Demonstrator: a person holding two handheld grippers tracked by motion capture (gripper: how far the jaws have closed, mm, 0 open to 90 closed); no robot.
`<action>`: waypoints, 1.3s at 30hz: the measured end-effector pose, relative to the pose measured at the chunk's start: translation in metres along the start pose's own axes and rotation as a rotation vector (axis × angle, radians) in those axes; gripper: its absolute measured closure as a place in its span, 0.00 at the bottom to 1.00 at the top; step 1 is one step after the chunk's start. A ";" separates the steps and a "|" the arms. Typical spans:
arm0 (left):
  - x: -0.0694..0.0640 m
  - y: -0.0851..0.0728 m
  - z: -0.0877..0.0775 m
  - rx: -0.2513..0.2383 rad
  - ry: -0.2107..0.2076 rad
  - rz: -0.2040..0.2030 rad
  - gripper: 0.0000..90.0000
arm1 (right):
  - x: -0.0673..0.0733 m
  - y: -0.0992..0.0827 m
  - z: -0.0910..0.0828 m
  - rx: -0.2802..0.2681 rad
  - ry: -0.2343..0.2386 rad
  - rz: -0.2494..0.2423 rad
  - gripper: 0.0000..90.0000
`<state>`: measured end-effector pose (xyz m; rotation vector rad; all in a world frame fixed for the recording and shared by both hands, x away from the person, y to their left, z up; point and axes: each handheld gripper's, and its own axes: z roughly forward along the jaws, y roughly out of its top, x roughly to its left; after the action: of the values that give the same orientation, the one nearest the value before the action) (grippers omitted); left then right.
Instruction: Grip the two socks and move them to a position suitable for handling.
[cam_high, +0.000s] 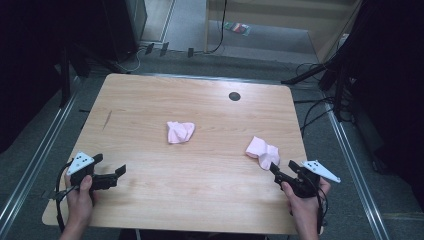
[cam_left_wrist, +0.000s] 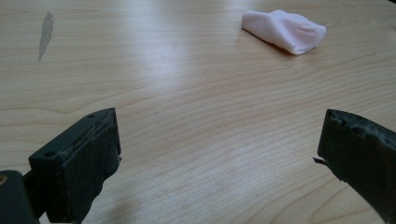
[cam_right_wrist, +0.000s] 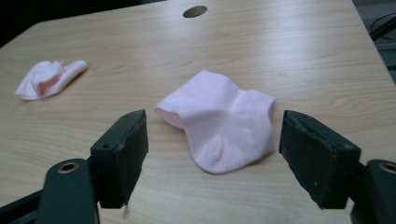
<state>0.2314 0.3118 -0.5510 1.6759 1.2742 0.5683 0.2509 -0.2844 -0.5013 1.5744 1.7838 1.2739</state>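
1. The right gripper (cam_right_wrist: 212, 154) is released, its jaws spread wide with nothing between them. A pink ankle sock (cam_right_wrist: 219, 123) lies flat on the wooden table (cam_right_wrist: 303, 51) just ahead of the jaws, and its toe end falls in the gap between them.
2. The left gripper (cam_left_wrist: 219, 154) is also released and empty, with bare tabletop between its jaws. The second pink sock (cam_left_wrist: 285, 30) sits well ahead of it and off to its right, folded over on itself.
3. From above, the right gripper (cam_high: 280, 175) has its tips almost touching the near edge of the first sock (cam_high: 262, 152). The left gripper (cam_high: 112, 175) rests low near the table's front left corner, well apart from the crumpled sock (cam_high: 180, 131) at mid-table.
4. I judge both socks light, soft and limp. They will sag and fold when lifted, will not break, and a pinch of fabric should hold without slipping.
5. A likely hold on the nearer sock is the raised cuff opening at its left, or the toe end closest to the jaws, where the fabric can bunch between the pads.
6. The right gripper view shows the nearer sock's shape clearly: cuff, heel bend and rounded toe. The high view gives only a pink lump there.
7. The high view alone shows how the two socks lie relative to both hands. The left gripper view adds a dark streak (cam_left_wrist: 45, 35) on the wood far to its left.
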 end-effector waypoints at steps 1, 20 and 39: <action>0.000 0.000 0.000 0.000 0.000 0.000 0.00 | 0.000 0.000 0.000 0.000 0.000 0.000 0.28; -0.001 0.000 0.000 0.000 0.001 0.003 0.00 | 0.020 0.023 0.091 0.100 -0.096 0.063 0.34; -0.001 0.000 0.000 0.010 0.001 0.010 0.00 | 0.024 0.001 0.114 0.152 -0.229 -0.094 0.41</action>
<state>0.2314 0.3110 -0.5510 1.6908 1.2720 0.5695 0.3374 -0.2230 -0.5492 1.6233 1.8187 0.8932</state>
